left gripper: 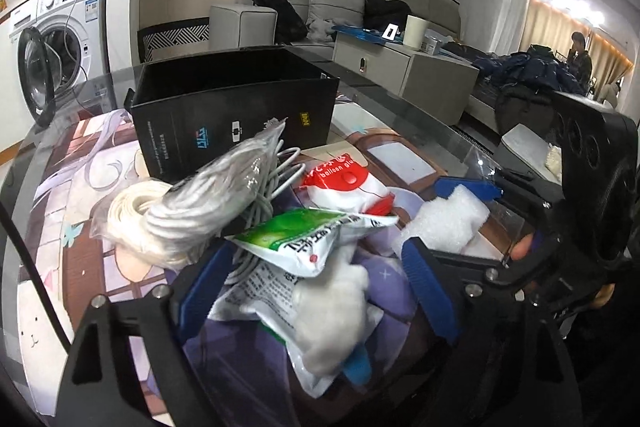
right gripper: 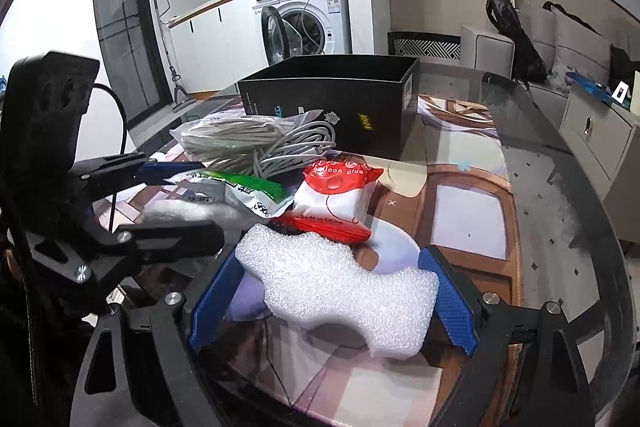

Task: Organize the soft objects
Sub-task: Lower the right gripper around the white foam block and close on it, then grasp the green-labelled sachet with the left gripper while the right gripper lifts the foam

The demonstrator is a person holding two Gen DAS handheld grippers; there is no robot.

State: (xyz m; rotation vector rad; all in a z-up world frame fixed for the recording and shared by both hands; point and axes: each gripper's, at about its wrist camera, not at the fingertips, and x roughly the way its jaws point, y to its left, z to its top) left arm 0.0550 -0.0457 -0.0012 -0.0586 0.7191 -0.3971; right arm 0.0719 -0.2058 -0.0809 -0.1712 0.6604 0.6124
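Note:
My left gripper point(left gripper: 316, 291) is open around a green-and-white packet with white cotton point(left gripper: 320, 267) that lies on the printed mat; it also shows in the right wrist view point(right gripper: 244, 193). My right gripper point(right gripper: 332, 301) is open, its blue pads on either side of a white foam piece point(right gripper: 340, 287), also seen in the left wrist view point(left gripper: 444, 221). A red-and-white balloon glue pack point(right gripper: 334, 199) lies between them. Bagged grey cable coils point(right gripper: 256, 143) and a white rope coil point(left gripper: 132, 215) lie near an open black box point(right gripper: 340, 99).
The table point(right gripper: 560, 227) has a glass top with a curved edge at right. A washing machine point(right gripper: 304, 15) with its door open stands behind the box. A sofa and a low cabinet point(left gripper: 400, 67) stand beyond the table.

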